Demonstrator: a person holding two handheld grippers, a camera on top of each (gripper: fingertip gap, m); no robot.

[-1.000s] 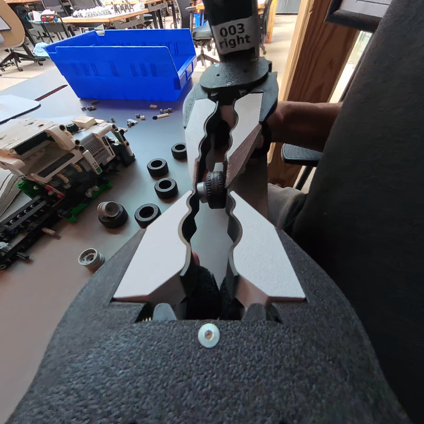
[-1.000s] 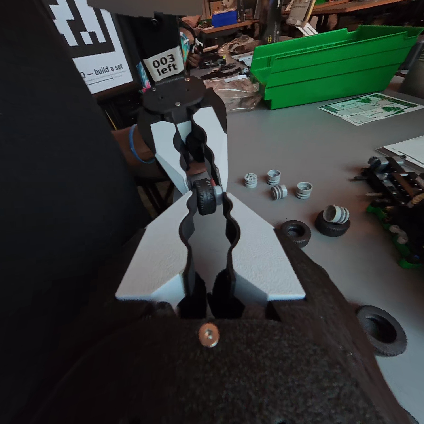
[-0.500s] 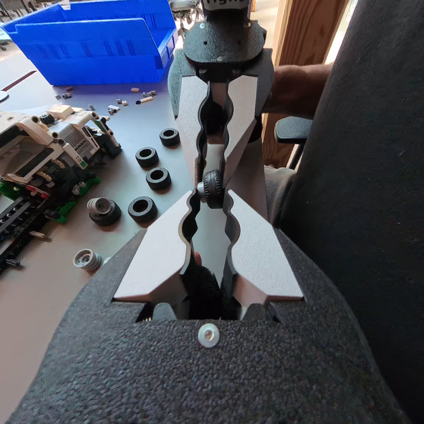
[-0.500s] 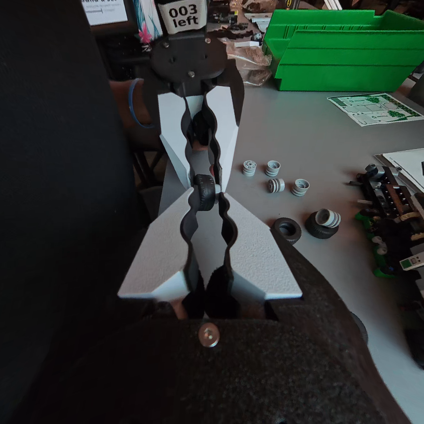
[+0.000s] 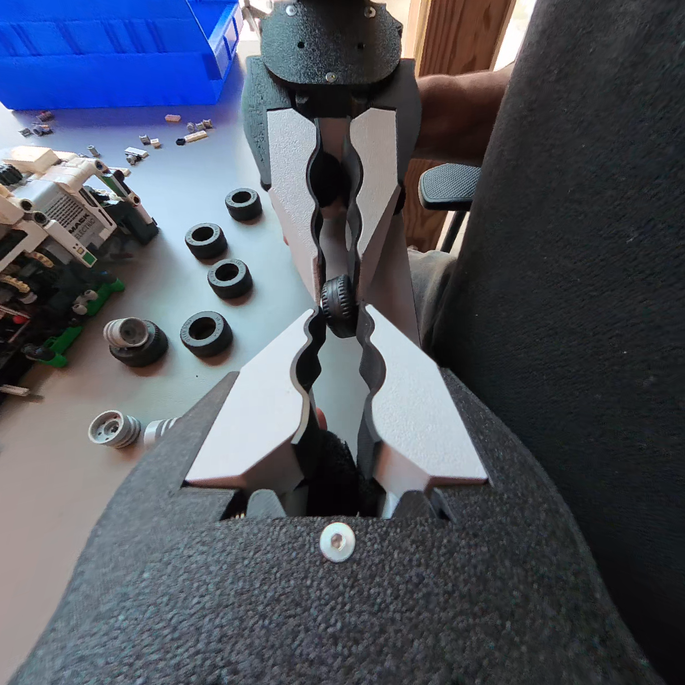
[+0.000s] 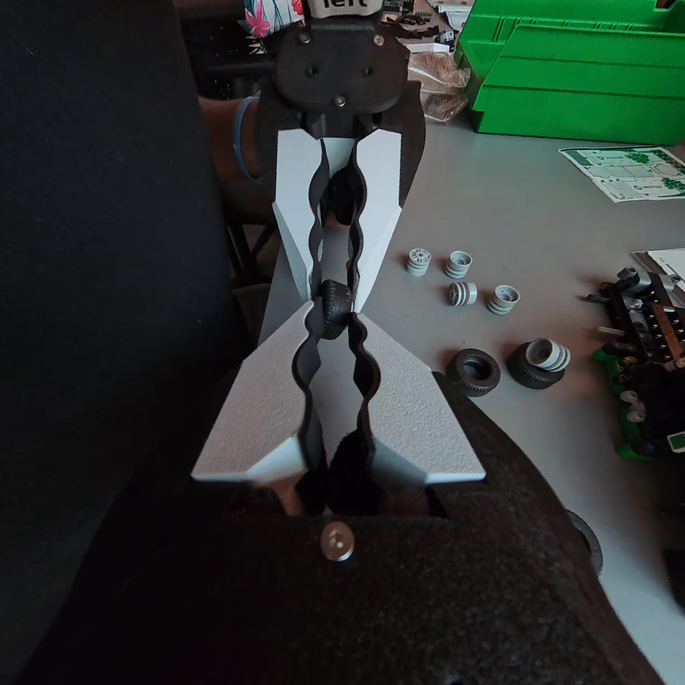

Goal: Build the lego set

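Note:
A small black tyre (image 5: pixel 337 309) is pinched between my two grippers, which meet tip to tip just off the near edge of the grey table (image 5: pixel 166 185). My left gripper (image 5: pixel 339 317) is shut on the tyre from below in its own view. My right gripper (image 5: pixel 335 287) comes down from above and is shut on it too. In the right wrist view the tyre (image 6: pixel 333 315) sits between the right gripper (image 6: pixel 330 317) and the left gripper (image 6: pixel 333 293). No grey rim shows at the tyre's side. The partly built white and green truck (image 5: pixel 55 230) stands on the left.
Several loose black tyres (image 5: pixel 206 241) lie in a row. One tyre has a grey rim resting on it (image 5: pixel 137 341). Loose grey rims (image 6: pixel 419 261) lie nearby. A blue bin (image 5: pixel 111 55), a green bin (image 6: pixel 574 74) and an instruction sheet (image 6: pixel 626 174) are farther back. Only a small space, under 4 cm, lies between the two pairs of fingers.
The two grippers have drawn closer together. The grey rim that stuck out of the tyre's side no longer shows.

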